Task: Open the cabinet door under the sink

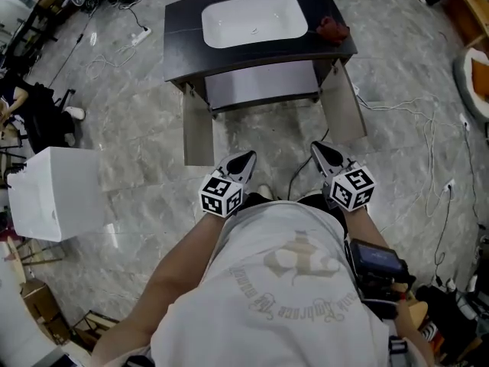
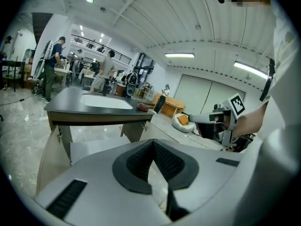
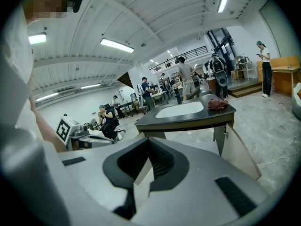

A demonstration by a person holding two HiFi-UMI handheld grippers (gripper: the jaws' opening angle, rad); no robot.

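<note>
Already the left cabinet door stands swung wide under the sink. The left gripper and right gripper hang well back, jaws together, empty. The right cabinet door gapes too. These look like stiff, light hinged panels, best taken at the free edge.

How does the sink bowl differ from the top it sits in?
The sink bowl is white with rounded corners; the countertop is dark with squarer corners. The bowl looks empty, while the countertop carries a red cloth at its right end. Both belong to one cabinet.
</note>
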